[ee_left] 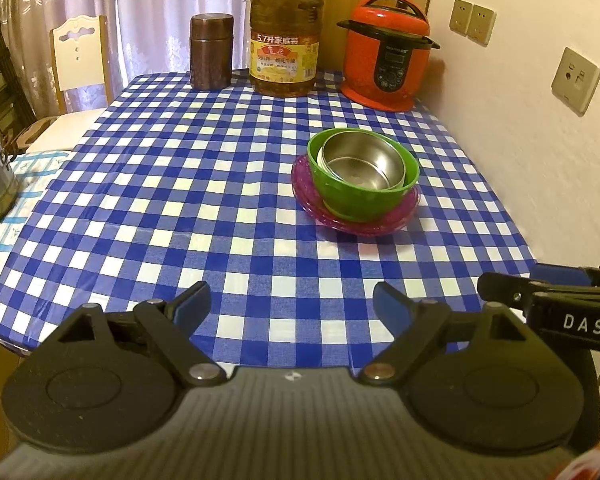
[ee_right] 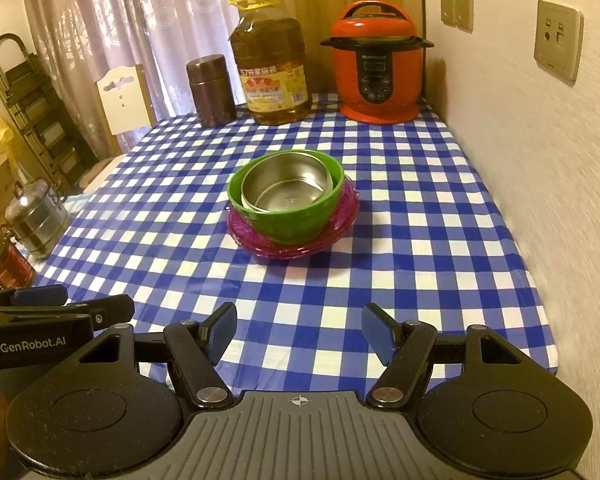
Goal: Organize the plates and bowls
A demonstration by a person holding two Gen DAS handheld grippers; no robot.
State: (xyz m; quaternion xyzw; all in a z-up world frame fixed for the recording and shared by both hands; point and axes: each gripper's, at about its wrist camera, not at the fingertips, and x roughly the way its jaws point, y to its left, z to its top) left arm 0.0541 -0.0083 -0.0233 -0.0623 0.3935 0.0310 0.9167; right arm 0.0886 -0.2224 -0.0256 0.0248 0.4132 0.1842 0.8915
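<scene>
Clearly both tools are idle: the left hand-held gripper (ee_left: 292, 304) hangs over the near edge of the surface (ee_left: 204, 184) with its blue pads spread wide and nothing between them, and the right hand-held gripper (ee_right: 299, 328) sits just beside it, likewise released, its jaws a little narrower and empty. Each shows at the edge of the other's view, so the two are close together and well back from the dishes.

Farther out, toward the middle of the checked cloth, the tableware is already gathered into one stack. A purple plate (ee_left: 396, 220) lies at the bottom; whether it is one plate or two nested ones I cannot tell. On it stands a green bowl (ee_left: 364, 200), upright, and inside that rests a steel bowl (ee_left: 360, 164), tilted slightly against the green rim.

Along the far edge stand a brown canister (ee_left: 211, 52), an oil bottle (ee_left: 286, 36) and a red pressure cooker (ee_left: 386, 56), all well apart from the stack.

By my reading the task looks essentially finished: no loose plate or bowl shows elsewhere on the cloth. At most, the steel bowl could be seated level.
</scene>
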